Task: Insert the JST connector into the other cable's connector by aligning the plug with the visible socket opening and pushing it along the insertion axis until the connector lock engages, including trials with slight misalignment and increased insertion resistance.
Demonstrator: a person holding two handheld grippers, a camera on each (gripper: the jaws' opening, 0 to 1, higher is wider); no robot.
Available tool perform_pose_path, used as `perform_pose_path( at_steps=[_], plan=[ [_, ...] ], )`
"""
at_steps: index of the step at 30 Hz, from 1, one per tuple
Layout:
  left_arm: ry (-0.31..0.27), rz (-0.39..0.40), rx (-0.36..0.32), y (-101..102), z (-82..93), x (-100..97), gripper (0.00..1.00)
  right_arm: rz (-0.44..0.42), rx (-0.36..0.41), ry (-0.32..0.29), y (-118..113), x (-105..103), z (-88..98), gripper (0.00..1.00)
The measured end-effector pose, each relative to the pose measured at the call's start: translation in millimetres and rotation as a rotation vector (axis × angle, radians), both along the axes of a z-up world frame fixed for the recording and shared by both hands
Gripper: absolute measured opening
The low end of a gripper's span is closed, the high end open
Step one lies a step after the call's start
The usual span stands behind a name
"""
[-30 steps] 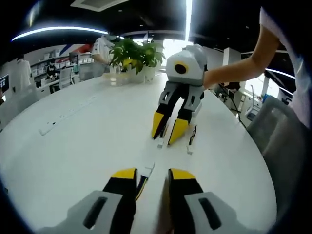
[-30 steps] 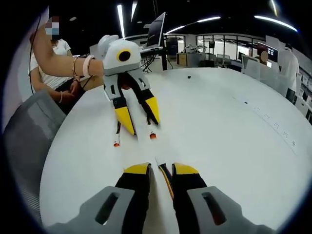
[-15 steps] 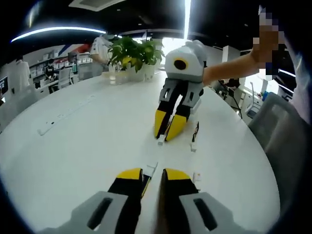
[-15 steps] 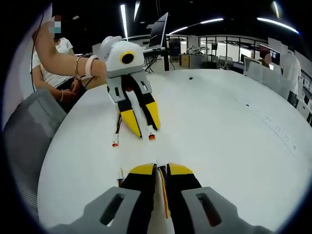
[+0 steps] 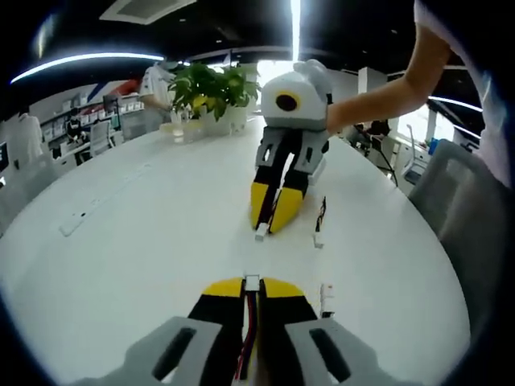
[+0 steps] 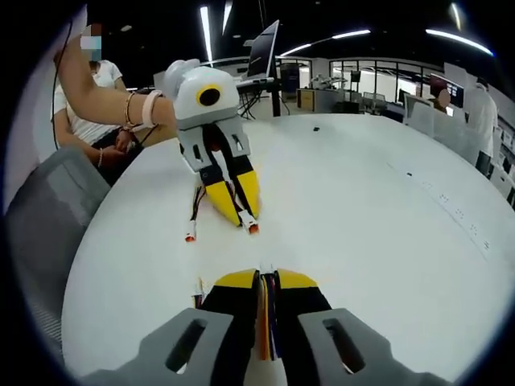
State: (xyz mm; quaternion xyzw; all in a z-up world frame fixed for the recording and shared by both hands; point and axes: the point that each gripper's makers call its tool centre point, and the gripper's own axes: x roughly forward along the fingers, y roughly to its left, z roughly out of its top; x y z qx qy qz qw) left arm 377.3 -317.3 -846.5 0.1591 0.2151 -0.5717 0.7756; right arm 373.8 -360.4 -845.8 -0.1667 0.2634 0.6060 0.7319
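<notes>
On the white round table (image 5: 145, 241), my left gripper (image 5: 252, 283) is shut on a cable with red and black wires; its white connector (image 5: 252, 281) pokes out at the tips. Opposite it, my right gripper (image 5: 269, 223) is shut on a second cable, whose white connector (image 5: 261, 233) touches the table. In the right gripper view, the right gripper (image 6: 266, 277) pinches yellow and red wires (image 6: 264, 318). The left gripper (image 6: 241, 211) faces it, holding a white connector with an orange tip (image 6: 250, 226). The two connectors are well apart.
Loose spare cables lie beside the grippers (image 5: 319, 225) (image 5: 327, 293) (image 6: 193, 217). A potted plant (image 5: 213, 88) stands at the far table edge, and a socket strip (image 5: 76, 221) is set into the top. A grey chair (image 6: 40, 217) and a seated person (image 6: 96, 121) are close by.
Both grippers stood open over the cables a second ago. Each has since shut on its cable, and the connectors now stick out at the fingertips.
</notes>
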Motion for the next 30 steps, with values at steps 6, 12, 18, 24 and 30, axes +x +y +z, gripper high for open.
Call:
perform_pose_path(
  at_steps=[6, 12, 18, 24, 30],
  plan=[
    [-0.018, -0.036, 0.012, 0.6, 0.7, -2.7, 0.00, 0.031, -0.009, -0.011, 1.7, -3.7, 0.8, 0.05],
    [-0.026, -0.075, 0.039, 2.7, 1.6, -6.1, 0.00, 0.070, -0.007, -0.035, 6.3, -8.4, 5.7, 0.04],
    [-0.005, -0.103, 0.030, 0.0, 11.1, -10.2, 0.00, 0.095, 0.009, -0.037, 13.8, -12.1, 11.1, 0.04],
    [-0.015, -0.124, 0.029, -4.5, 20.9, -13.5, 0.00, 0.118, 0.015, -0.061, 18.8, -13.9, 14.7, 0.04],
    [-0.023, -0.151, 0.025, -9.7, 28.4, -17.7, 0.00, 0.140, 0.026, -0.079, 23.0, -15.8, 21.6, 0.04]
  ],
)
